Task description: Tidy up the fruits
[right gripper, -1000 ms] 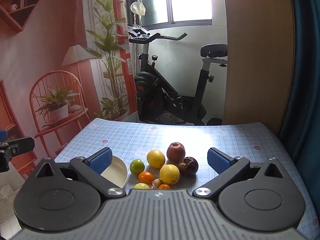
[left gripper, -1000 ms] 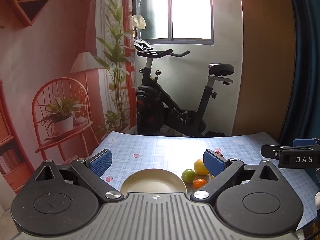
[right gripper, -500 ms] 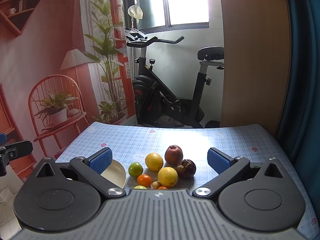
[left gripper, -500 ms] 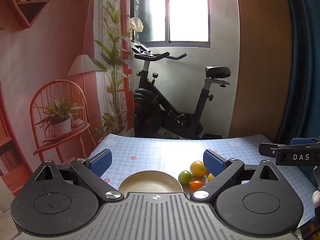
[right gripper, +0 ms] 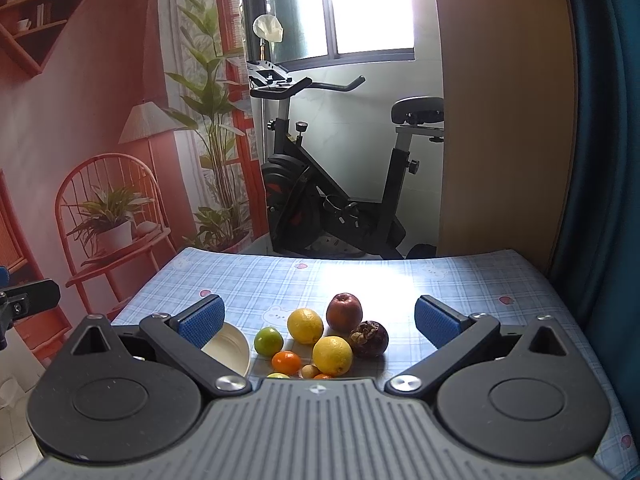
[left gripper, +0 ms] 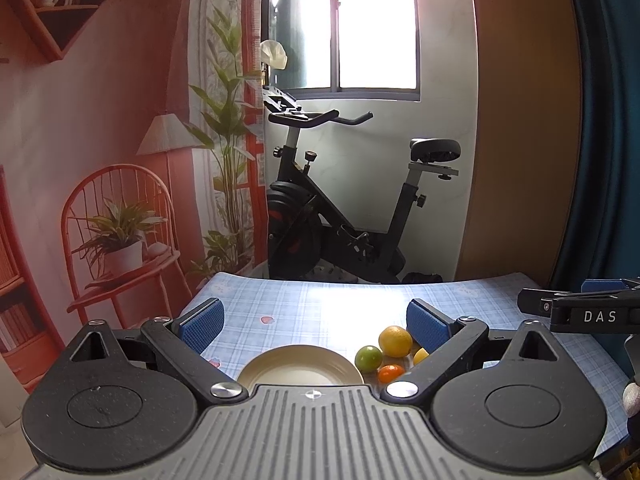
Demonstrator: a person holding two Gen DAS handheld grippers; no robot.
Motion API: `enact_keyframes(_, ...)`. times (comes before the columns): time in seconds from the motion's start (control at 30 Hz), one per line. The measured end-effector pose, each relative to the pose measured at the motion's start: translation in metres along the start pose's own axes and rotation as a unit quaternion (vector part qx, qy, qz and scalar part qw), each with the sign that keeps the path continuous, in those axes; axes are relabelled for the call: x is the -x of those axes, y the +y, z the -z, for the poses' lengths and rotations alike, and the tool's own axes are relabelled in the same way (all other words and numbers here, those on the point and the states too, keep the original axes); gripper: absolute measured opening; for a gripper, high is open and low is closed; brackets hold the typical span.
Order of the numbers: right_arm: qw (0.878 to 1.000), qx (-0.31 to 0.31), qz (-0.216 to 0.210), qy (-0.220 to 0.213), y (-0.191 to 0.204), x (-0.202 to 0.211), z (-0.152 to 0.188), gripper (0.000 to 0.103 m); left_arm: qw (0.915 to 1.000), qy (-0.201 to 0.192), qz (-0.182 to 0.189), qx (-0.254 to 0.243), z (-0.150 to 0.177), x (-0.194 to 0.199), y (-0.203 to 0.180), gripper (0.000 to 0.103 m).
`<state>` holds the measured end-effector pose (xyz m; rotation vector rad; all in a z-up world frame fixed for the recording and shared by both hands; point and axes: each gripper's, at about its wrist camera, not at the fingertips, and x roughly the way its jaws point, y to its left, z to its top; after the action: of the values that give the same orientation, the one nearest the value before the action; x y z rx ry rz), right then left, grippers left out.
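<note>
A cluster of fruit lies on the checked tablecloth: a red apple (right gripper: 344, 312), two lemons (right gripper: 305, 325) (right gripper: 332, 355), a green lime (right gripper: 268, 341), a small orange (right gripper: 286, 361) and a dark mangosteen (right gripper: 369, 338). A cream plate (left gripper: 300, 368) sits just left of them, and shows in the right wrist view (right gripper: 230, 346). My left gripper (left gripper: 316, 326) is open and empty above the plate. My right gripper (right gripper: 318, 320) is open and empty above the fruit. The lime (left gripper: 368, 358), a lemon (left gripper: 395, 341) and the orange (left gripper: 391, 373) show in the left wrist view.
The table (right gripper: 460, 280) ends at a far edge, with an exercise bike (right gripper: 332, 200) behind it. A wooden panel and blue curtain (right gripper: 600, 160) stand at the right. A printed backdrop with a red chair (left gripper: 116, 240) stands left. The right gripper's body (left gripper: 580, 312) shows at right.
Both grippers have tilted or risen slightly, so the table and fruit sit lower in view. Nothing was grasped and the fruit has not moved.
</note>
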<state>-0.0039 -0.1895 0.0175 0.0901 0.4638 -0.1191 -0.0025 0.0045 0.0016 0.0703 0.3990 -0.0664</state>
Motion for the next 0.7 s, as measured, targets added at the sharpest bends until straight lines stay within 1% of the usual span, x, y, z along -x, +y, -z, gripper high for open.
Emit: enact_keyframes(0.7, 1.0, -0.002, 0.003, -0.009, -0.0001, 0.0082, 0.0037, 0.103, 1.0, -0.001, 0.007, -0.005, 0.0011, 0.0015, 0.0009, 0.099)
